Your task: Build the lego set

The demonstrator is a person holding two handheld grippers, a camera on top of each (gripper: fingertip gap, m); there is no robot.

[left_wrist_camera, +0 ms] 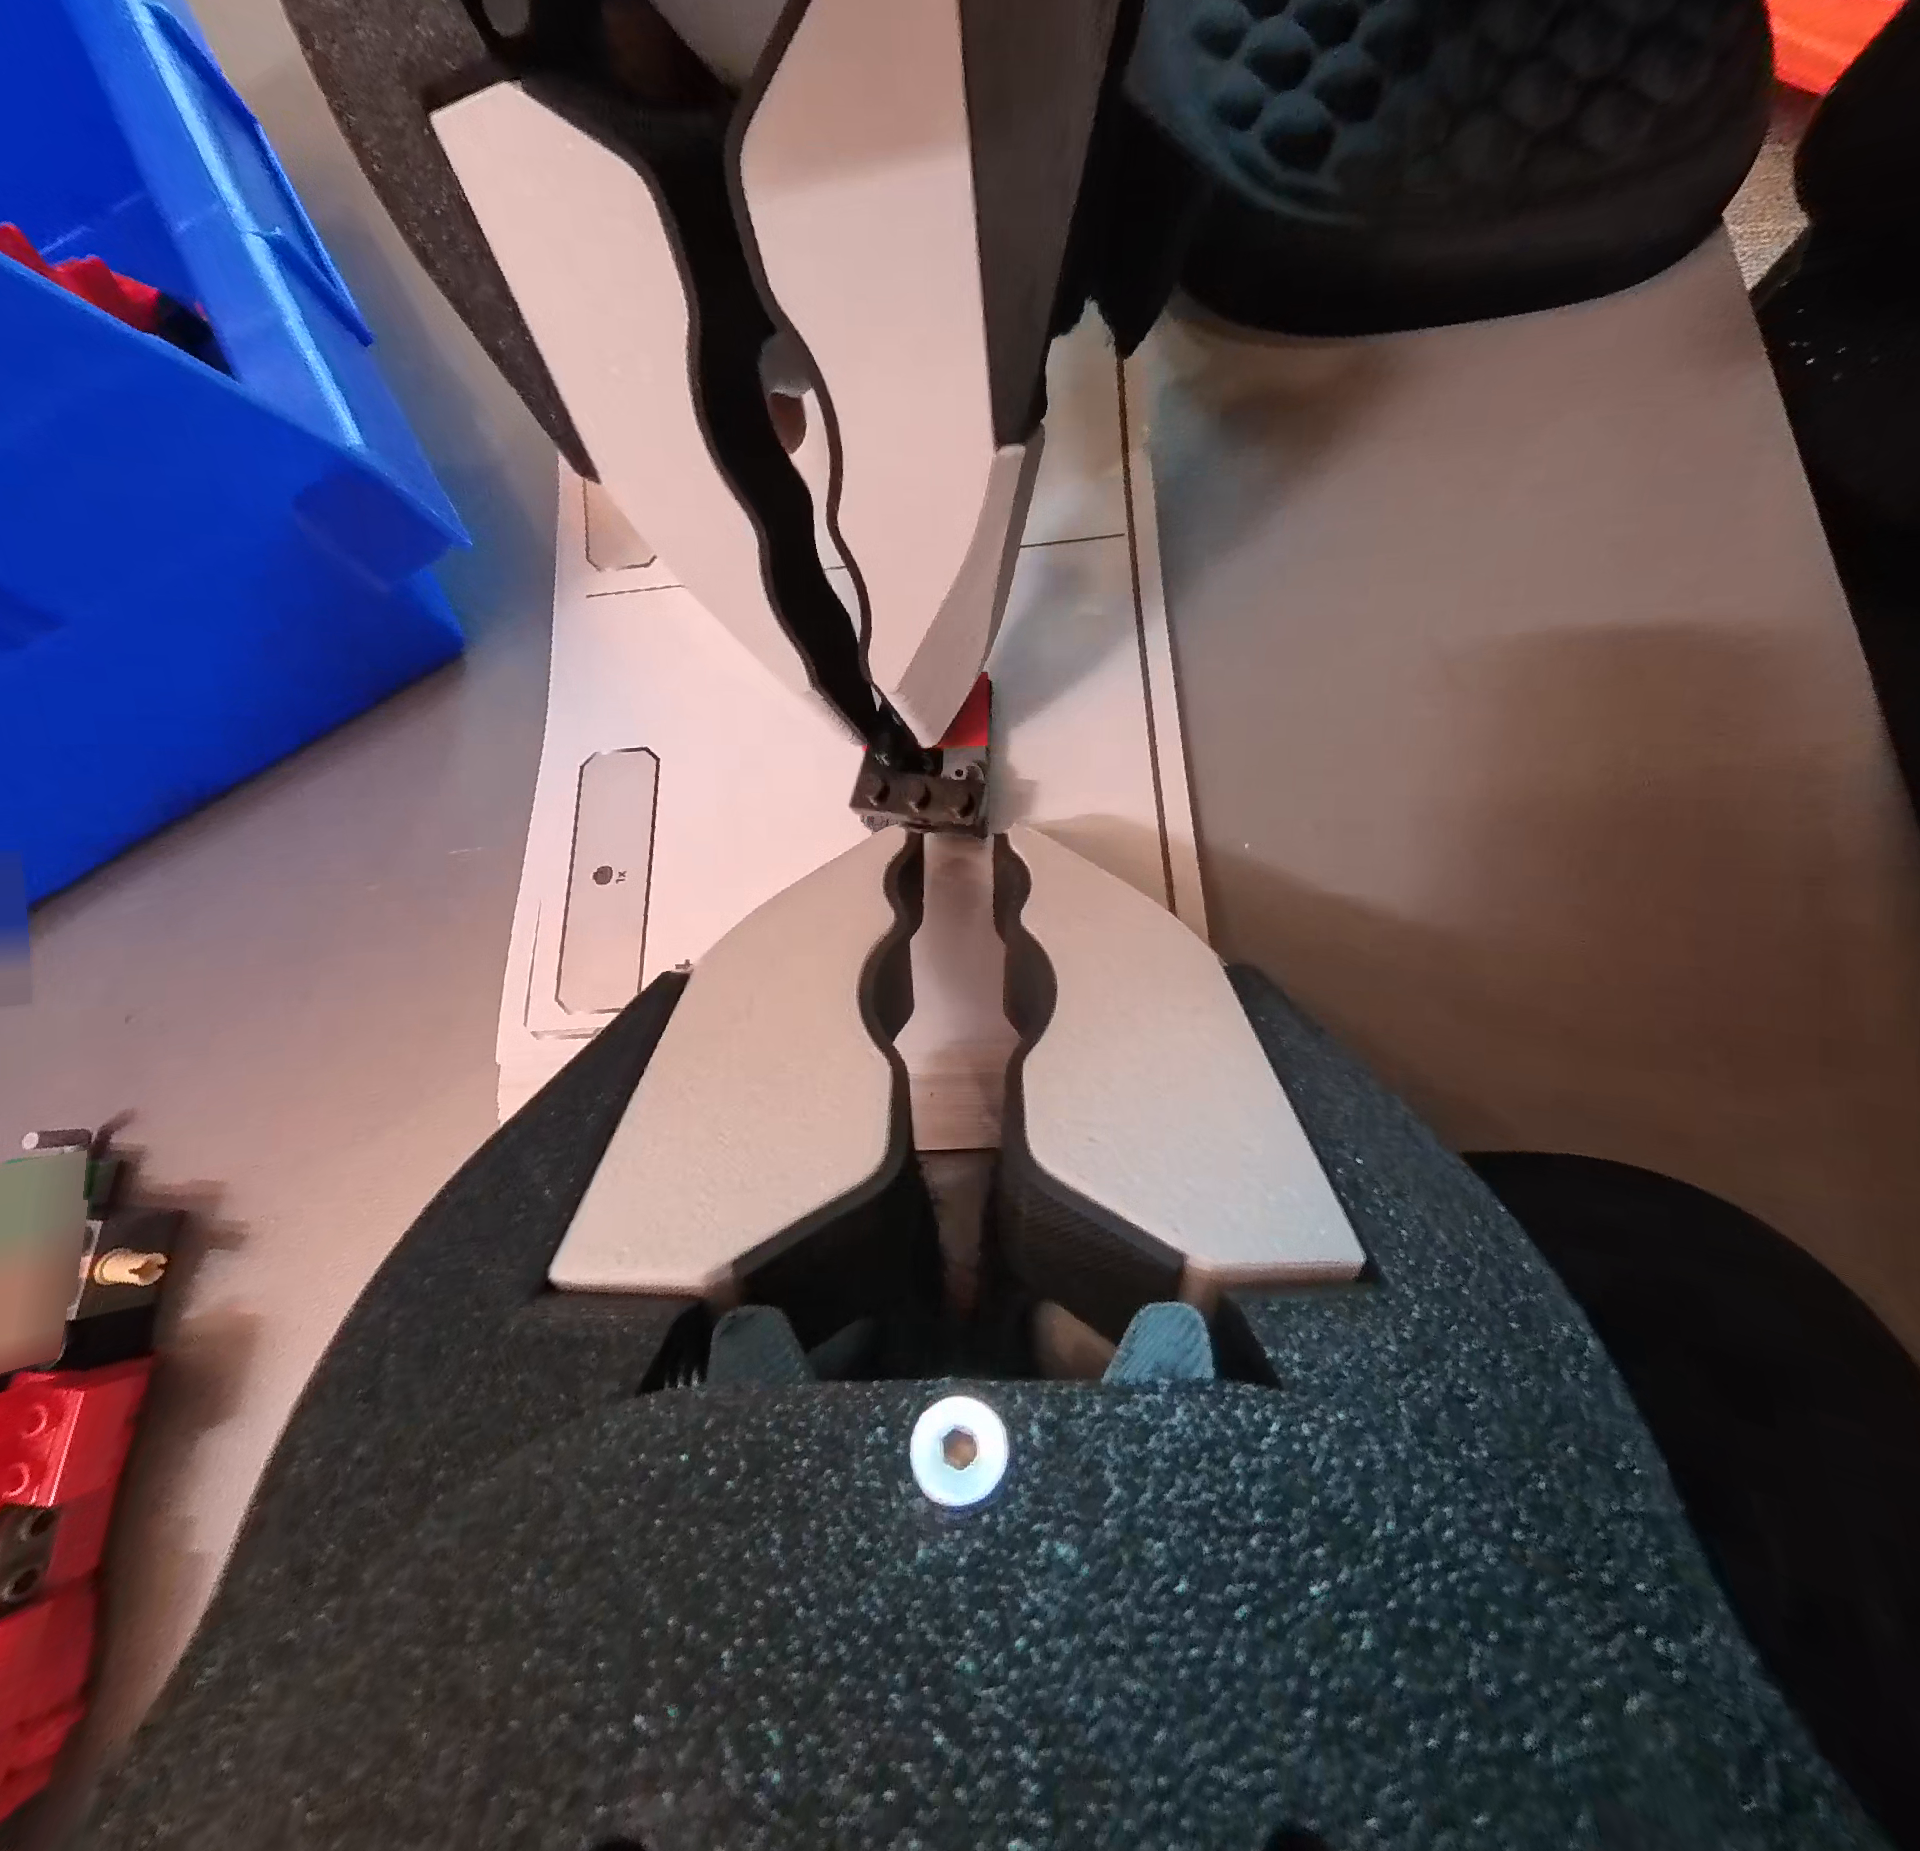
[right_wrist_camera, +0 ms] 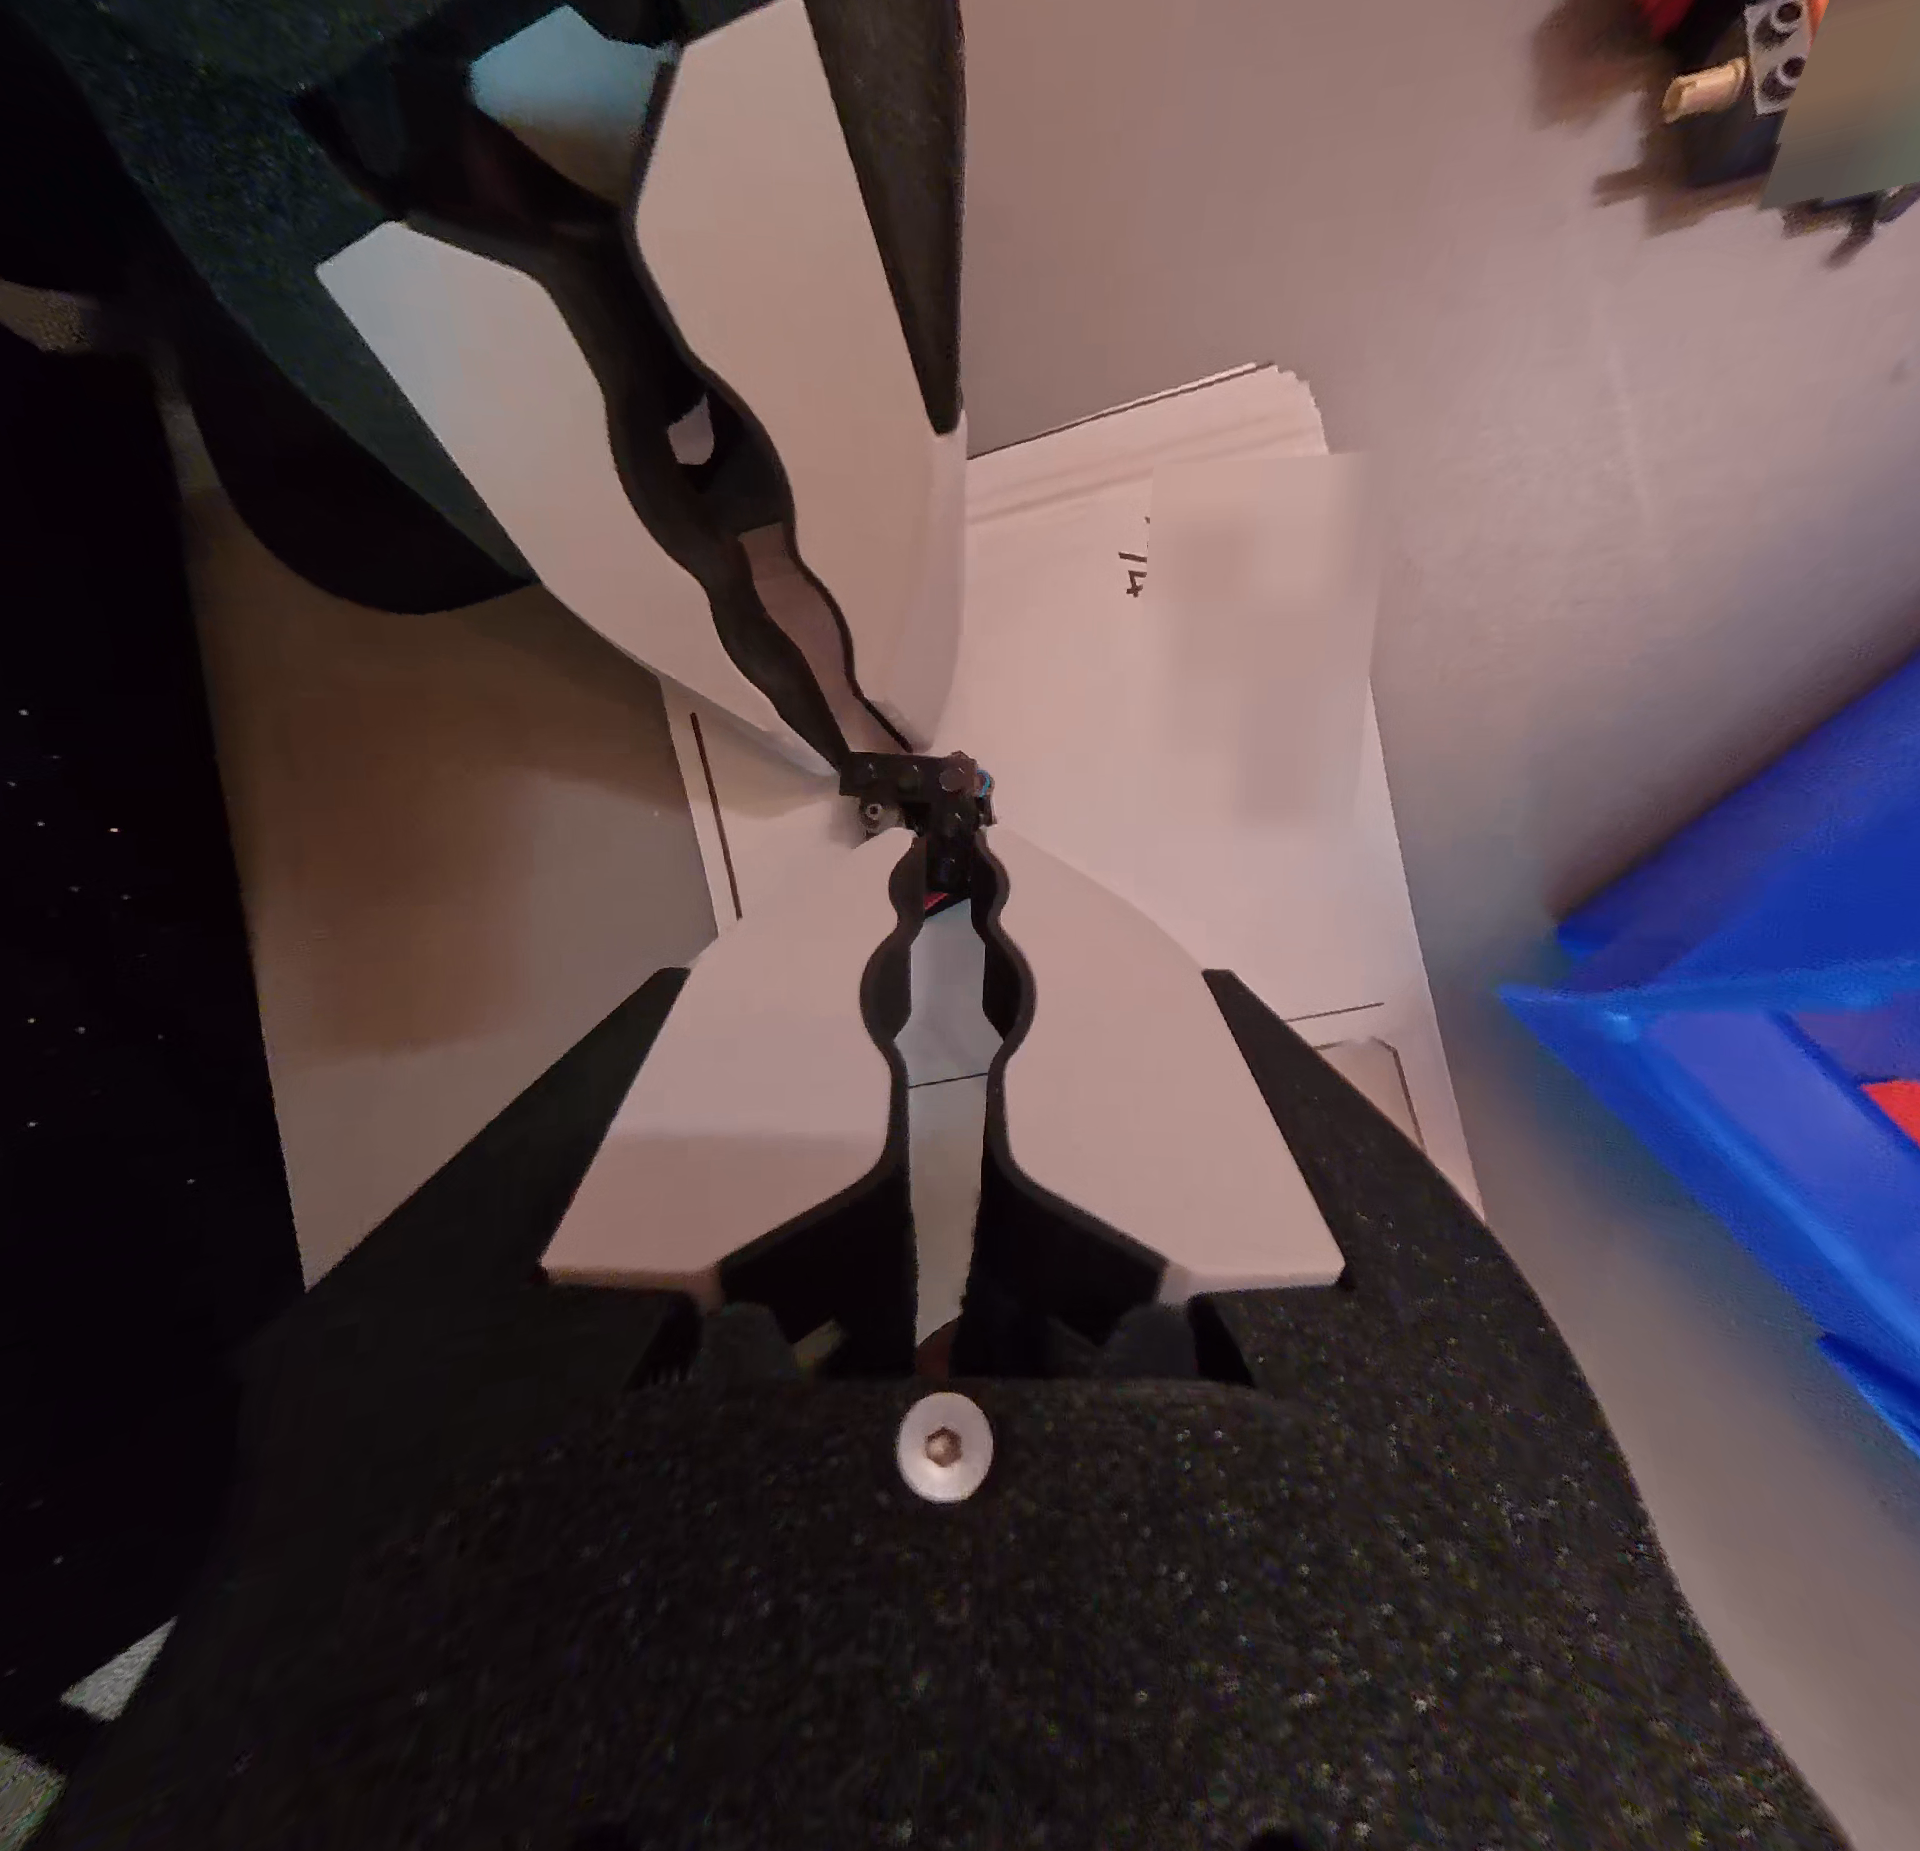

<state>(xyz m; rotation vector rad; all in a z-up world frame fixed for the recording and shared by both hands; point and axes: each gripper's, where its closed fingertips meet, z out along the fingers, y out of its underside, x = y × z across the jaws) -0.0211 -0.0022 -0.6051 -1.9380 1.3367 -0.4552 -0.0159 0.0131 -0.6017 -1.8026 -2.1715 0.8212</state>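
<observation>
Grippers meet mid-frame: left gripper [left_wrist_camera: 948,833] and right gripper [right_wrist_camera: 951,845] both clenched on black-and-red lego sub-assembly [left_wrist_camera: 925,778]; misaligned pressure could pop pieces apart.

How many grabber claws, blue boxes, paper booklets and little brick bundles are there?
Two-finger grippers: 2, left gripper, right gripper
Blue plastic bin: 1
White paper instruction booklet: 1
Small black-and-red brick assembly pinched between both grippers: 1
Red-and-black brick build lying aside: 1
Total: 6

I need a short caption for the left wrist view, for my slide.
Both grippers meet on a small black and red lego piece above the instruction sheet.
</observation>
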